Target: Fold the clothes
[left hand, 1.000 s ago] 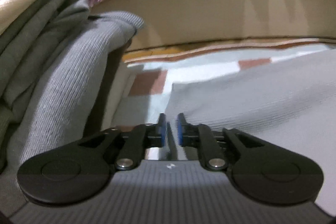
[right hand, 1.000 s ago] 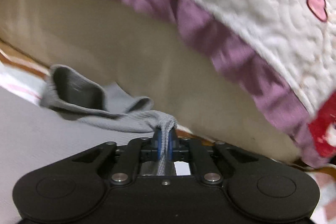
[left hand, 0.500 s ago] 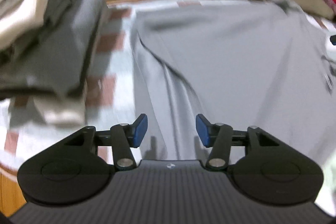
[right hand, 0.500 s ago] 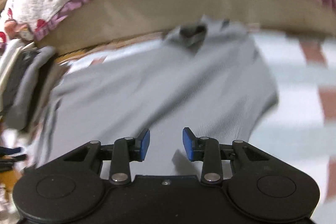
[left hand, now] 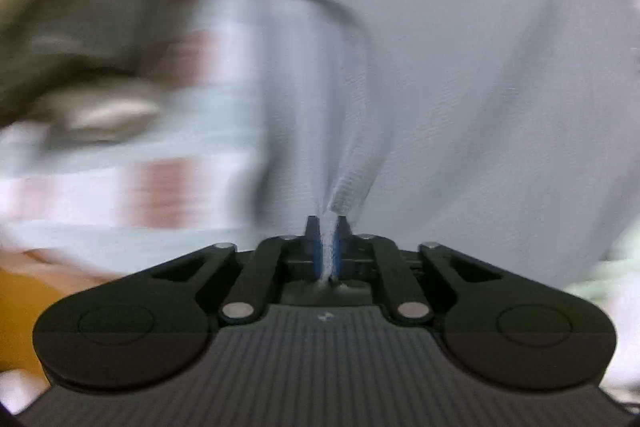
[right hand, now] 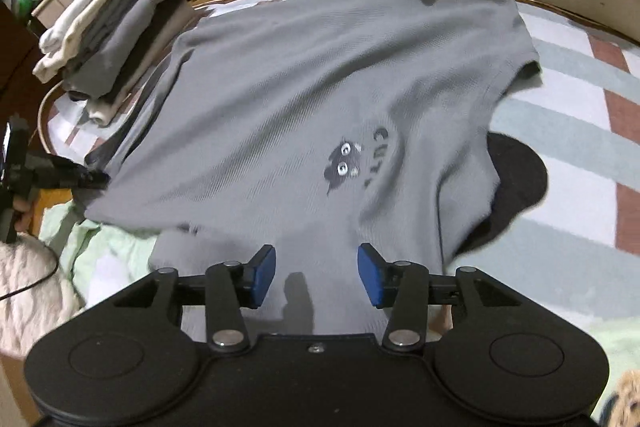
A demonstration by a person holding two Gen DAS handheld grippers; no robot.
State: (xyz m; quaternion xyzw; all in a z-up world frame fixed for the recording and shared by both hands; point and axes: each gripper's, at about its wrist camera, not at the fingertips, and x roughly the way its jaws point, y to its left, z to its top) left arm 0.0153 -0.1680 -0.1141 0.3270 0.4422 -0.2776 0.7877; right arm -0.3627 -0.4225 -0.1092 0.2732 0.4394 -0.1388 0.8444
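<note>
The left hand-held gripper [left hand: 327, 241] pinches a fold of the grey ribbed cotton T-shirt [right hand: 320, 99] spread on the striped bedsheet [right hand: 572, 131]; the right hand-held gripper [right hand: 316, 275] hovers wide open, empty, above its hem.

Print on grey shirt [right hand: 320, 75]: a small dark cartoon figure [right hand: 342, 163] with two round white eyes is seen in the right wrist view — no lettering is carried by the figure itself.
Lettering beside the figure [right hand: 376, 157]: dark letters are set just to the right of it, running down the cloth; "CU" can be made out at the top, and the remaining letters are creased and blurred — the full word cannot be told.
Left wrist view: nothing legible is shown; the frame is smeared by motion blur.
Gripper bodies: no brand, label or number can be read on either.
</note>
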